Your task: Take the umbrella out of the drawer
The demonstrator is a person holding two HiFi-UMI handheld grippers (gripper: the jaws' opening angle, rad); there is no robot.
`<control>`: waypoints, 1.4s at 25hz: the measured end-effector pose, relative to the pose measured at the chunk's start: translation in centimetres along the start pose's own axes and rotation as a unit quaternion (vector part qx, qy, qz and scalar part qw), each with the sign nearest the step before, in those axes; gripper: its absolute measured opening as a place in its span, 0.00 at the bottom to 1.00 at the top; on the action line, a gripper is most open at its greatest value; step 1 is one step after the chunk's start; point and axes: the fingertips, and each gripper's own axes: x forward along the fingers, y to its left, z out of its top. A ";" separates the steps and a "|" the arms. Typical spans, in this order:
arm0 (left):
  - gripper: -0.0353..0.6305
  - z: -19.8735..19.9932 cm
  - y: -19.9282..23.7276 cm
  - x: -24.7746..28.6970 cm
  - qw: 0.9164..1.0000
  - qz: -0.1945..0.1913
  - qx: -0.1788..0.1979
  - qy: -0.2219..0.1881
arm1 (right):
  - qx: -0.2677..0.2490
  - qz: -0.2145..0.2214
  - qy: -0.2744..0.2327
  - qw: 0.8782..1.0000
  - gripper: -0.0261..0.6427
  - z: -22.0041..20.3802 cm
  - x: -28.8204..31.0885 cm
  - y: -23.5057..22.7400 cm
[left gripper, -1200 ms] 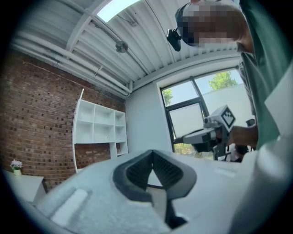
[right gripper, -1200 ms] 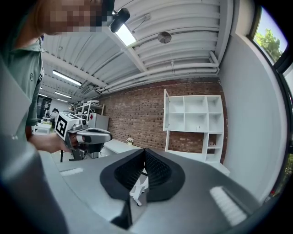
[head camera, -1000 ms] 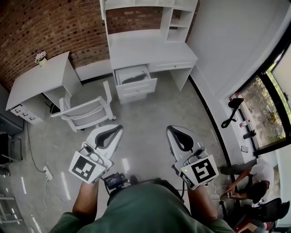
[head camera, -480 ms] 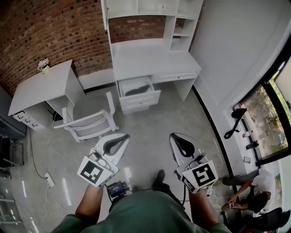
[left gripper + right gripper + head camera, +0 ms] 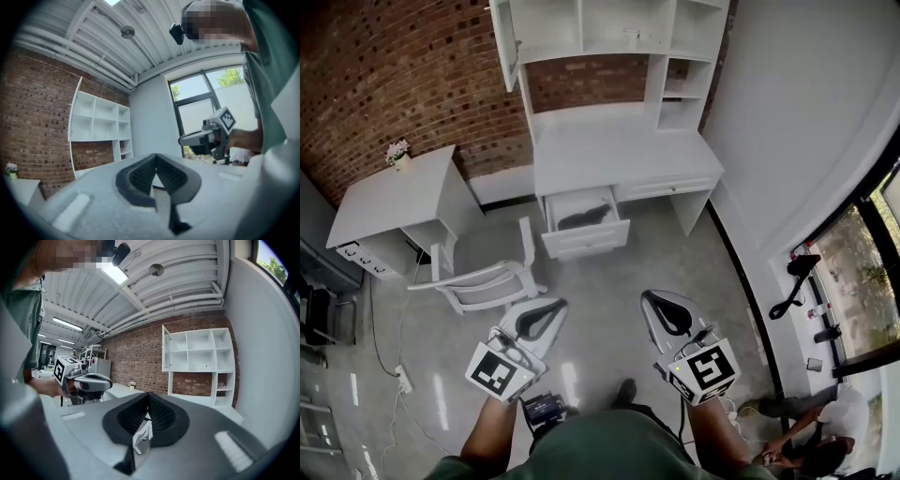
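Note:
A dark folded umbrella [image 5: 586,217] lies in the open top drawer [image 5: 584,234] of the white desk [image 5: 619,155], seen only in the head view. Both grippers are held level over the floor, well short of the drawer and pointing toward the desk. My left gripper [image 5: 546,311] [image 5: 156,158] is shut with nothing in it. My right gripper [image 5: 660,305] [image 5: 148,397] is also shut and empty. Each gripper view shows the other gripper beside it; neither shows the drawer or the umbrella.
A white chair [image 5: 487,272] stands on the floor left of the drawer, just ahead of my left gripper. A white side table [image 5: 394,192] with a small flower pot [image 5: 397,152] is at the far left. A white shelf unit [image 5: 609,33] tops the desk. A seated person [image 5: 811,450] is at the lower right.
The person has walked toward the desk: the open drawer and the chair now sit lower and nearer in the head view. Both grippers went forward together and stayed shut.

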 end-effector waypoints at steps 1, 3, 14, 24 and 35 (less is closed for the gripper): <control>0.06 0.0 0.0 0.9 1.000 0.005 0.001 0.003 | 0.002 0.006 0.000 1.000 0.05 -0.2 0.1 -0.9; 0.06 0.2 0.2 2.6 1.000 0.018 0.003 0.010 | 0.004 0.018 -0.003 1.000 0.05 -0.3 0.2 -2.7; 0.06 1.5 -0.6 8.6 0.998 0.048 0.022 0.034 | 0.020 0.046 -0.017 0.999 0.05 -1.2 -1.2 -9.6; 0.06 0.2 3.4 14.3 0.999 0.015 0.014 0.035 | 0.034 0.010 -0.001 0.999 0.05 -2.6 1.8 -14.8; 0.06 -1.3 14.4 20.2 0.999 -0.036 0.003 0.012 | 0.030 -0.038 0.016 0.999 0.05 -1.6 11.7 -19.4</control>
